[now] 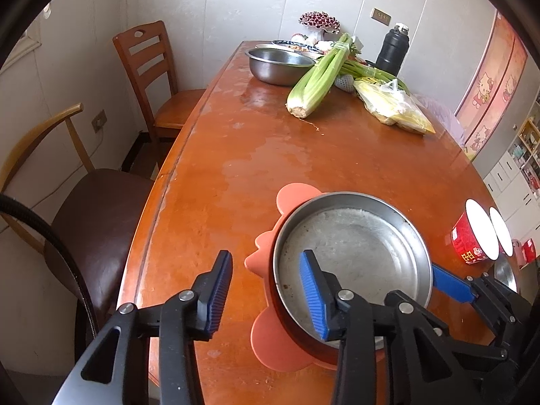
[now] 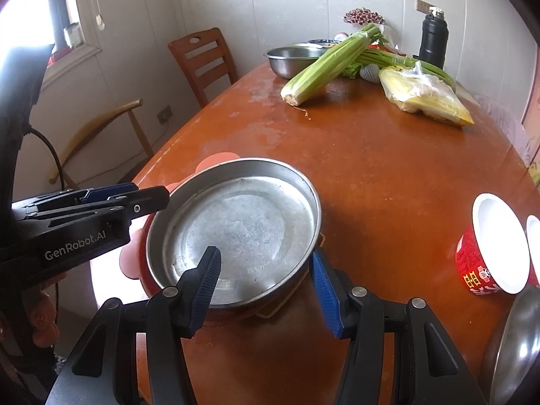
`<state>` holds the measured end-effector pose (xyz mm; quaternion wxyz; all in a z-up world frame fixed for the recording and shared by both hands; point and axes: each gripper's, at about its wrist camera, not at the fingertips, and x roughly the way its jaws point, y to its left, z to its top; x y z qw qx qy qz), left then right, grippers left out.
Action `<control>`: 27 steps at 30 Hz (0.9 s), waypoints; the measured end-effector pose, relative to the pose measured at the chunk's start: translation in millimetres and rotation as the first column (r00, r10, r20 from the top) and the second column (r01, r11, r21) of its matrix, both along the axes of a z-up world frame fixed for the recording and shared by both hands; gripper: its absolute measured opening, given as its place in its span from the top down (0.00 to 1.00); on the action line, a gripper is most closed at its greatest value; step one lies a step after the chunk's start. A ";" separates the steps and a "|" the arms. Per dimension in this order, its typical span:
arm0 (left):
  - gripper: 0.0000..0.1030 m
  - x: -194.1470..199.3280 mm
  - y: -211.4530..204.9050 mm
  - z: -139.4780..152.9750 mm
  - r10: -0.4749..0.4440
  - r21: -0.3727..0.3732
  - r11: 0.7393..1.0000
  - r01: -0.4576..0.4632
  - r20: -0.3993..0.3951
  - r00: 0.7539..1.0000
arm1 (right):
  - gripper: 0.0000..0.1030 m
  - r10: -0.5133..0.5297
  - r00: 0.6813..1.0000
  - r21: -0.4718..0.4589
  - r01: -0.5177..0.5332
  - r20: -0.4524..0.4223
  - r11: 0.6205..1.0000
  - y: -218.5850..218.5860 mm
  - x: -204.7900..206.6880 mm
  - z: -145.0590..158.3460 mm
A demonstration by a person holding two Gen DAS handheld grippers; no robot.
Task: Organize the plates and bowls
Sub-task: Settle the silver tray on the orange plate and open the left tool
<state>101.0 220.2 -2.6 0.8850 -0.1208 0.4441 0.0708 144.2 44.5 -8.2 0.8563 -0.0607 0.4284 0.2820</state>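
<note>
I see the wooden table [image 1: 236,155] carrying a steel plate [image 2: 236,229] stacked on a red bowl and an orange mat [image 1: 266,260] near my edge. My left gripper [image 1: 266,297] straddles the plate's left rim, fingers spread, not touching. My right gripper [image 2: 266,280] straddles the near-right rim; I cannot tell whether it pinches.

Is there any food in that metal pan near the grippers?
No, the metal pan shows only its bare, scuffed bottom.
</note>
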 end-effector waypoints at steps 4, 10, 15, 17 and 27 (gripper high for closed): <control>0.50 -0.8 5.1 -1.4 0.013 -0.011 1.000 -0.013 -0.003 1.000 | 0.44 -0.006 1.000 0.020 0.006 0.007 1.000 -5.6 2.3 3.6; 0.49 0.1 8.3 -5.3 0.018 -0.013 1.000 -0.018 -0.015 1.000 | 0.44 -0.027 1.000 0.020 0.027 0.012 0.999 -12.8 3.3 4.4; 0.48 2.2 7.3 -11.4 0.002 -0.042 0.999 -0.003 -0.030 1.000 | 0.44 -0.067 0.998 0.059 0.067 -0.005 0.996 -29.7 8.0 9.8; 0.47 3.6 6.9 -14.9 -0.005 -0.059 0.998 0.003 -0.038 0.999 | 0.43 -0.089 0.996 0.078 0.091 -0.025 0.993 -39.9 11.2 9.8; 0.47 9.6 -1.9 -31.8 -0.037 -0.102 0.994 0.028 -0.090 0.995 | 0.39 -0.065 0.991 0.103 0.078 -0.121 0.992 -41.7 16.0 -2.3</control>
